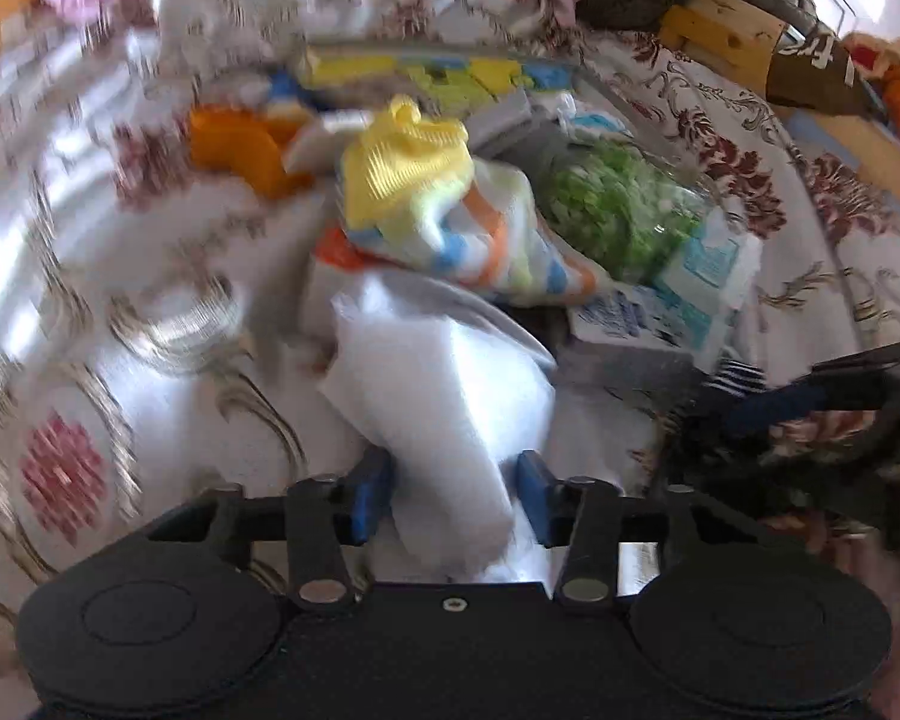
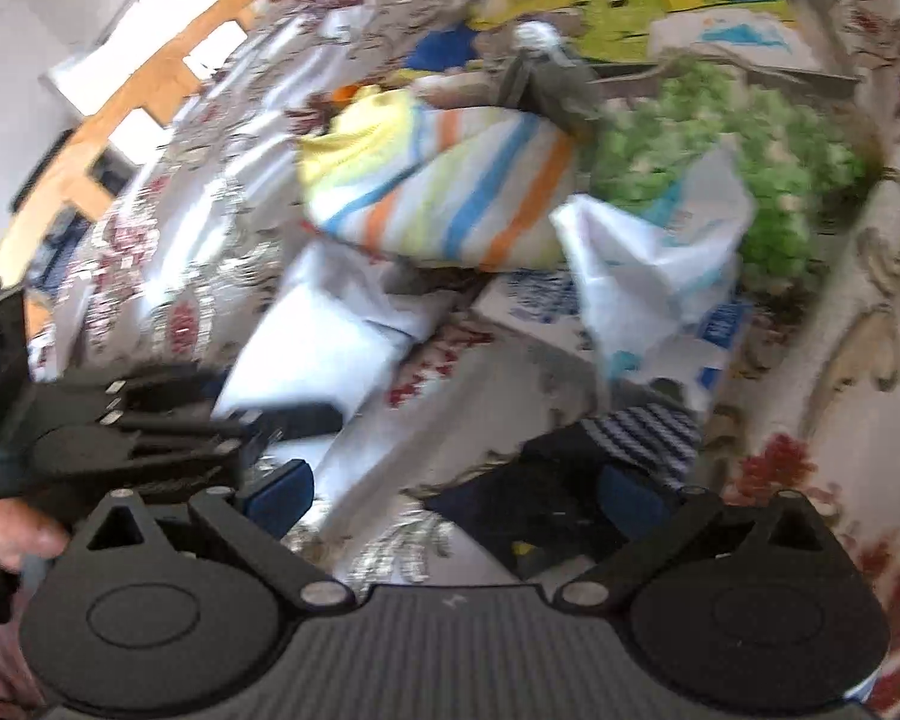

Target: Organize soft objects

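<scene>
Left wrist view: the left gripper [image 1: 453, 495] has its blue pads on either side of a white cloth [image 1: 444, 408], jaws narrowed, seemingly touching it. Ahead lies a striped cloth [image 1: 492, 240].

Right wrist view: the right gripper [image 2: 459, 495] stands wide over the floral bedspread [image 2: 840, 360], a dark sock [image 2: 546, 492] just inside its right pad; the striped cloth [image 2: 450, 192] lies farther ahead.

No legible text; print blurred

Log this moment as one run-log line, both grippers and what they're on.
left gripper: around white cloth, grip unclear | right gripper: open above dark garment | surface: floral bedspread
</scene>
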The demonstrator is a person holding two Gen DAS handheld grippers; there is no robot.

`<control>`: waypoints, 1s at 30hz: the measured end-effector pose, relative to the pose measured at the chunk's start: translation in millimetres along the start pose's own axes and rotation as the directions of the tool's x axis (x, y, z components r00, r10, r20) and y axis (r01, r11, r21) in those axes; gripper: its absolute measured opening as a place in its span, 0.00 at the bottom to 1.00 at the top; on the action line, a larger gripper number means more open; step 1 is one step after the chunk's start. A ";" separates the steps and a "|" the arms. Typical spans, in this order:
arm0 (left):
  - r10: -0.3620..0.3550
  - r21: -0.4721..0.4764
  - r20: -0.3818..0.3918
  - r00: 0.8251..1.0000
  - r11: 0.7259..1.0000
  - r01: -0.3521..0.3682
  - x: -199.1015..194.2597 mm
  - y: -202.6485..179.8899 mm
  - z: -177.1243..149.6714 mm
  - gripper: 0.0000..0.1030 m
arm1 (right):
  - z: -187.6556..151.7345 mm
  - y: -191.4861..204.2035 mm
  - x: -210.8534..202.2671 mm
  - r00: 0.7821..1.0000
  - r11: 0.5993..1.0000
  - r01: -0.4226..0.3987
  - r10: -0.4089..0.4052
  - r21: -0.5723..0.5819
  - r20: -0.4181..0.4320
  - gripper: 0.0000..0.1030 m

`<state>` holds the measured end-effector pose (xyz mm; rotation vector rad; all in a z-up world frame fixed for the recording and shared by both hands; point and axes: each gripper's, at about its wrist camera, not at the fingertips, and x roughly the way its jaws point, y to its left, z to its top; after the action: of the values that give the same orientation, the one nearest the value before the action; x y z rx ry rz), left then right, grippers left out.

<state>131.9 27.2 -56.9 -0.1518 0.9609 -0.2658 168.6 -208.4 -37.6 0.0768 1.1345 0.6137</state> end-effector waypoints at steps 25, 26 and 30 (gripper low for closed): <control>0.023 -0.119 -0.029 0.999 0.992 -0.027 -8.6 8.2 1.5 0.29 | -4.6 -2.6 30.9 0.936 0.936 0.353 -0.353 -0.009 -0.001 0.69; 0.017 -0.124 -0.028 0.999 0.992 -0.020 -10.1 8.4 0.4 0.23 | -5.0 -1.4 29.4 0.937 0.937 0.349 -0.349 -0.015 0.005 0.66; 0.000 -0.125 -0.022 1.000 0.992 -0.003 -19.6 5.7 -4.8 0.14 | -6.8 2.2 23.9 0.963 0.963 0.268 -0.268 -0.025 0.003 0.40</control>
<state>118.2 38.3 -45.5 -0.2636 0.9999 -0.2056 168.5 -196.4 -59.5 -0.0977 1.1139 0.3860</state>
